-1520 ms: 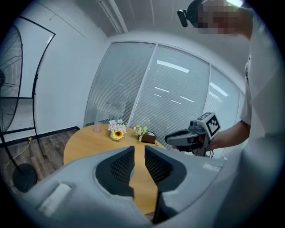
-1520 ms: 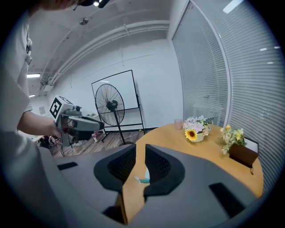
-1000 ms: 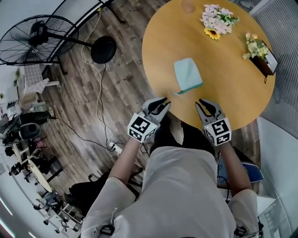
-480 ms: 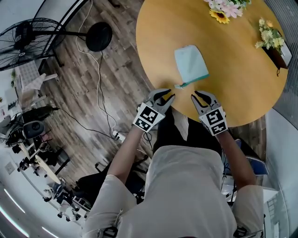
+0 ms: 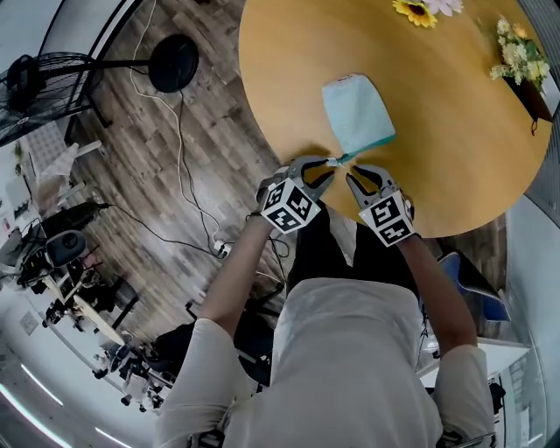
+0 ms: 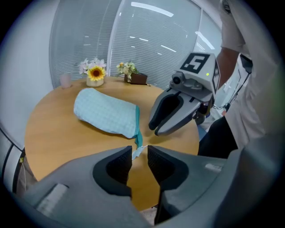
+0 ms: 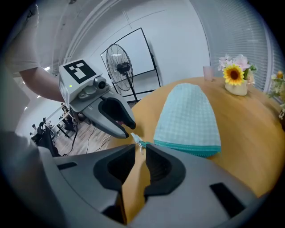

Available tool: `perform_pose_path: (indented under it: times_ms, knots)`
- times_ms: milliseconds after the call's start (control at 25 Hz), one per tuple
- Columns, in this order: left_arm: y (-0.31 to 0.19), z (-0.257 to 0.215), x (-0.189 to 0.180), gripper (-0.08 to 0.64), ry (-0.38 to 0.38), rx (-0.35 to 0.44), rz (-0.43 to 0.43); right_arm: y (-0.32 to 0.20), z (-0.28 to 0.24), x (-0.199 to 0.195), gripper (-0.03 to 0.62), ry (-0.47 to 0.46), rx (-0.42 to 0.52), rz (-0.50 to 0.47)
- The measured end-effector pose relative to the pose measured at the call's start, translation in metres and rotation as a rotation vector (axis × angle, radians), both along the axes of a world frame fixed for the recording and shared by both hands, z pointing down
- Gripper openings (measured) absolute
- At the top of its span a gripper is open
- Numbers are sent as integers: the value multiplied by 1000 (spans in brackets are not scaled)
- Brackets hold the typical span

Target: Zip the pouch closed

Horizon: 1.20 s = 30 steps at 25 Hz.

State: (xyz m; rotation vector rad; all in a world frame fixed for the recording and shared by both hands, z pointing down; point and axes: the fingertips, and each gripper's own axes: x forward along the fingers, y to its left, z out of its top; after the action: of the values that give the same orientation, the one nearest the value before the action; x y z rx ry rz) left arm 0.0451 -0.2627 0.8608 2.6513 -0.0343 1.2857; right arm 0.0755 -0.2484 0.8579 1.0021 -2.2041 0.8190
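Pouch (image 5: 357, 114) first: it is pale teal and checked, lying flat on the round wooden table (image 5: 455, 166), near the rim closest to me. In the head view its darker teal zip edge (image 5: 367, 146) is the side turned toward me. A small pale pull tab (image 5: 335, 161) sticks out from the pouch's 7 o'clock corner onto the bare wood.

My left hand-held gripper (image 5: 324, 172) sits at 7 o'clock of the pouch, tips pointing at that corner. In the left gripper view its jaws stand slightly apart with a narrow gap. The pull tab lies just past the tips, in line with the gap, and the pads are not on it.

My right hand-held gripper (image 5: 357, 178) is at 6 o'clock of the pouch, just beside the left one, with the tab between the two sets of tips. Its jaws have just been opening and stand a little apart. In the right gripper view the tab shows at the mouth of the gap, and I see nothing pinched between the pads.

A sunflower bunch (image 5: 418, 10) stands at 1 o'clock of the pouch and a planter (image 5: 529, 74) at 2 o'clock, both well apart from it.
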Motion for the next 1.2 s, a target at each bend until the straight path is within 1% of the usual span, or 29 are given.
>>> perform_pose_path:
  times_ms: [120,240,280,320,360,480,680,840,880,1000,1200]
  knots:
    - [5,14,-2,112,-37,16,64,1,8,-4,74,8,-12,-1]
    - [3,25,-4,110,-69,40,96,0,13,-5,74,18,-20,2]
    - [1,28,-3,85,-75,50,100,0,14,-5,74,20,-21,0]
    - [-1,30,-1,40,-73,51,98,-1,16,-4,74,21,-21,-4]
    - [-2,30,0,32,-64,42,90,-1,18,-4,74,23,-21,-10]
    - [-2,28,5,31,-37,5,72,-3,20,-5,75,33,-12,-32]
    - [-3,20,5,31,-35,-3,82,-8,20,-8,75,32,-13,-39]
    - [-4,15,7,29,-20,-26,58,-9,21,-10,72,30,-3,-54]
    - [-4,13,8,29,-13,-35,49,-10,19,-10,67,30,6,-55]
    - [-5,2,10,28,8,-60,22,-14,6,-10,10,29,38,-60]
    - [1,-29,12,26,34,-117,-29,-7,-26,-6,5,-2,66,-92]
